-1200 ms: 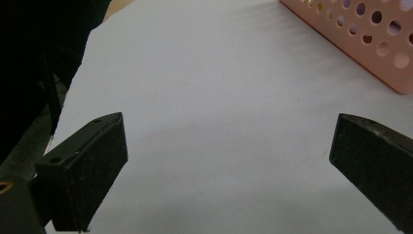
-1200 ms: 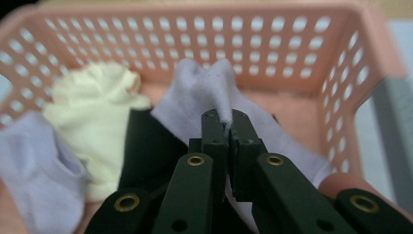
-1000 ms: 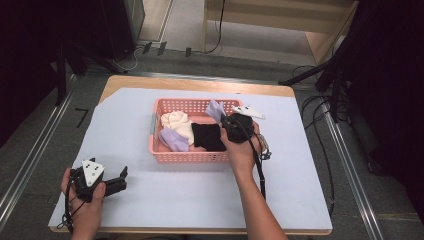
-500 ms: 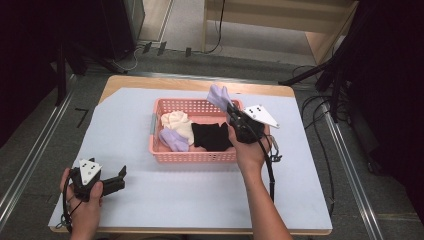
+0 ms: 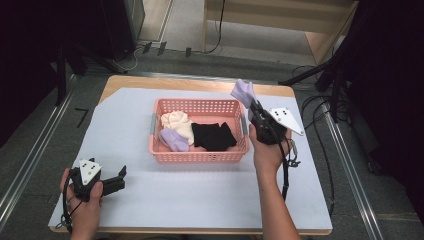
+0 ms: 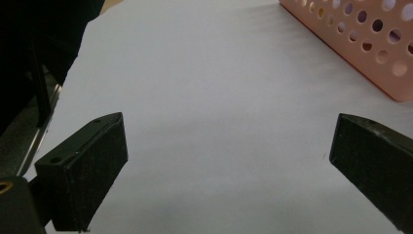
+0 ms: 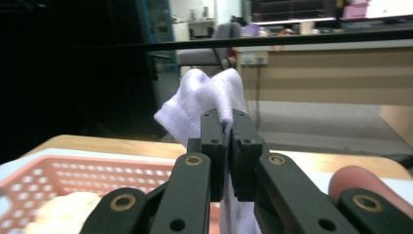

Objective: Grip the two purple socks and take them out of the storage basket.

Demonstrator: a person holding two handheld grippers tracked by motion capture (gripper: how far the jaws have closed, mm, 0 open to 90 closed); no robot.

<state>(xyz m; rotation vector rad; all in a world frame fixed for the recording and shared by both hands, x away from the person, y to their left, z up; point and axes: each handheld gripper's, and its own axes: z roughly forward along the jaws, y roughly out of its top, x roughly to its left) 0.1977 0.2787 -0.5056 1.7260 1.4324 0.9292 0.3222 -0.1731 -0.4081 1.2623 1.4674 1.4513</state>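
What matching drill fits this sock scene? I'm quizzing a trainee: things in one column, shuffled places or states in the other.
Things:
1. lavender sock
2. black sock
3. left gripper
4. pink basket

Places or states:
A. lies in the basket
B. open, low over the white sheet
C. pinched in the right gripper, above the basket's right end
D. on the sheet, holding socks

Pairs: 1-C, 2-A, 3-B, 4-D

Four socks (image 5: 243,92); one basket (image 5: 200,156)
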